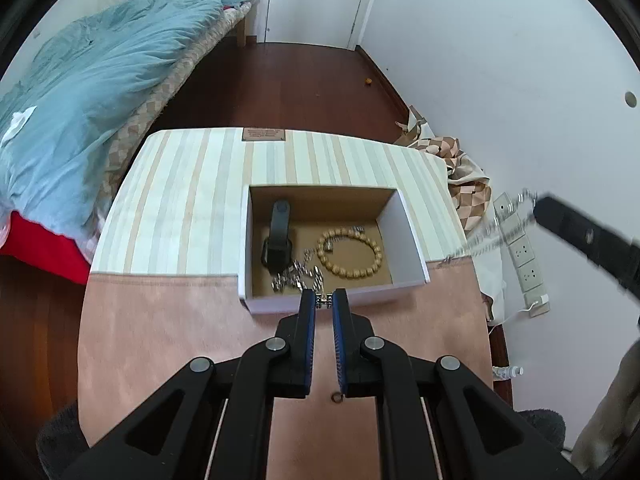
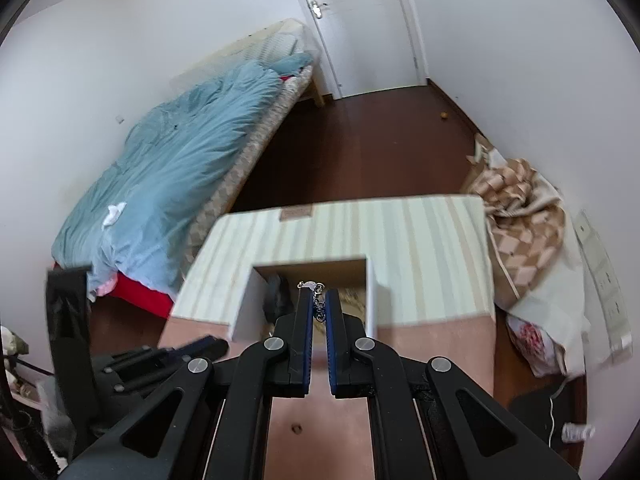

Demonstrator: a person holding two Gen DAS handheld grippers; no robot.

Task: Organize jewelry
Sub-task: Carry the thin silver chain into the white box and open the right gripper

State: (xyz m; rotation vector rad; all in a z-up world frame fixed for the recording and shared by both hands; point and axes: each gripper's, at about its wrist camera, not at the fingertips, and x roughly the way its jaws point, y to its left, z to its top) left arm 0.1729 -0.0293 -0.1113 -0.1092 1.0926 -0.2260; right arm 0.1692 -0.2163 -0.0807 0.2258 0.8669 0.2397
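Observation:
A white cardboard box (image 1: pixel 412 240) with a brown inside stands on the table. In it lie a black watch (image 1: pixel 277 236), a wooden bead bracelet (image 1: pixel 350 253) and a silver chain bracelet (image 1: pixel 298 274). My left gripper (image 1: pixel 324 300) is shut on the end of that silver chain bracelet at the box's near wall. My right gripper (image 2: pixel 319 306) is shut on a silver chain (image 2: pixel 317 300) above the box (image 2: pixel 374 300). In the left wrist view the right gripper enters from the right and the silver chain (image 1: pixel 496 226) dangles blurred from it.
The table carries a pink and striped cloth (image 1: pixel 192 200). A bed with a blue duvet (image 1: pixel 80 92) stands to the left. A checked cloth pile (image 2: pixel 528 232) and a power strip (image 1: pixel 524 256) lie to the right. A small ring (image 1: pixel 337 397) lies on the cloth.

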